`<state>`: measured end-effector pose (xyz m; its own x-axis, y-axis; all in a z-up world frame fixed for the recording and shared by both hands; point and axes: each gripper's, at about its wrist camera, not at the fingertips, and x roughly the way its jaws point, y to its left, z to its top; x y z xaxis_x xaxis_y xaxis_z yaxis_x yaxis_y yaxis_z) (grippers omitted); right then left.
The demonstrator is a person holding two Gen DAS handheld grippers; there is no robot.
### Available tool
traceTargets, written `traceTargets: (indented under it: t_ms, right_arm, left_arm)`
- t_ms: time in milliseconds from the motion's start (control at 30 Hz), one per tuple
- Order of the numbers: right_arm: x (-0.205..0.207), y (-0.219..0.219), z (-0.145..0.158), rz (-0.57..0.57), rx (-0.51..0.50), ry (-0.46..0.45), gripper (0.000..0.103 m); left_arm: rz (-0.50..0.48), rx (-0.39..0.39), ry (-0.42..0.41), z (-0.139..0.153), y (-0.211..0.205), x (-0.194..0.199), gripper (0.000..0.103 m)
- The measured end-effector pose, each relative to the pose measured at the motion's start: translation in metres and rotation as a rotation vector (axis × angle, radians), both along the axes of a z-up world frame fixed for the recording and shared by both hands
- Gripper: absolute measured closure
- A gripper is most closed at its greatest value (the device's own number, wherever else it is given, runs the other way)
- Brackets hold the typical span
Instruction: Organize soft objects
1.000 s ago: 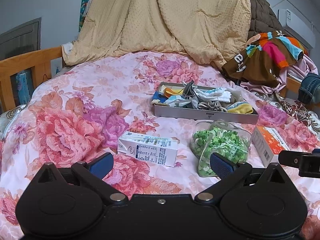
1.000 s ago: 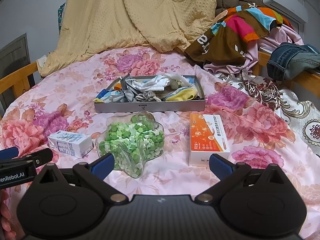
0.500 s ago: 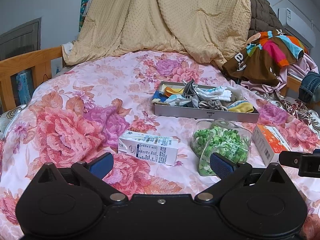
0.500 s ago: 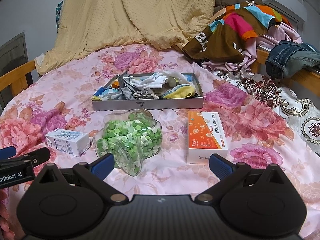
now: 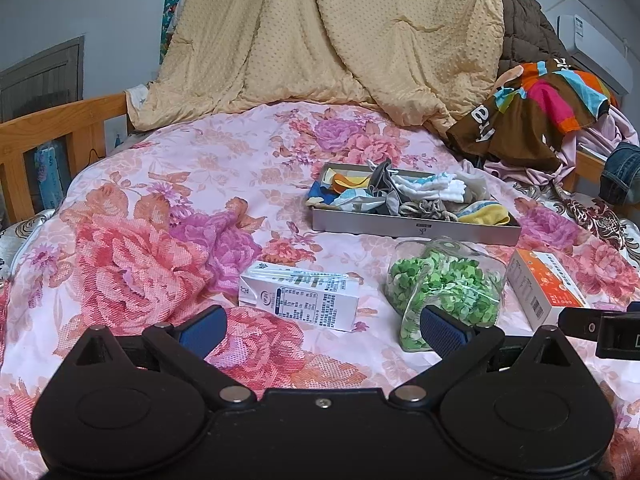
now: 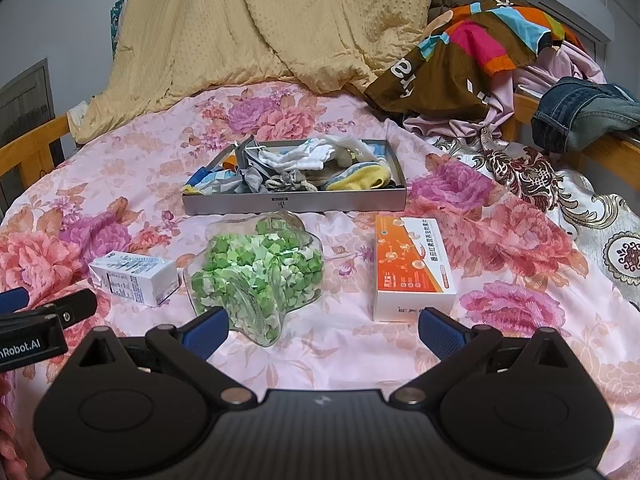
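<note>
A grey tray [image 5: 416, 229] [image 6: 294, 202] holds several jumbled socks and small cloths, among them a yellow sock [image 6: 362, 178] and a white one [image 5: 434, 185]. It lies on the floral bed cover, beyond both grippers. My left gripper [image 5: 324, 326] is open and empty, low over the cover, just short of a white carton [image 5: 298, 294]. My right gripper [image 6: 323, 329] is open and empty, just short of a clear star-shaped jar of green paper stars [image 6: 256, 274] and an orange-and-white box [image 6: 412, 268].
The jar [image 5: 444, 288] and the box [image 5: 546, 288] also show in the left wrist view. A beige quilt [image 5: 332, 36] is heaped at the back. Clothes [image 6: 480, 48] and jeans [image 6: 584, 112] are piled at right. A wooden bed rail [image 5: 48, 136] runs along the left.
Both grippers have drifted slightly; the right one has shifted a little so the tray and jar sit more to its left. Nothing was picked up or moved.
</note>
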<state>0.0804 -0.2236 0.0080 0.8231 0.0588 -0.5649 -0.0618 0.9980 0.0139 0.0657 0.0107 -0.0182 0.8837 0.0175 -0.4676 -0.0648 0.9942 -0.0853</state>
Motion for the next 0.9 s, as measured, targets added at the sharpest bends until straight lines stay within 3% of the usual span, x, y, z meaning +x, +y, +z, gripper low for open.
traceTargets:
  t_ms: [900]
  right_arm:
    - [-0.0003, -0.0002, -0.0016, -0.003, 0.000, 0.009, 0.000]
  left_arm:
    - [0.000, 0.002, 0.002, 0.0010, -0.0007, 0.0001, 0.001]
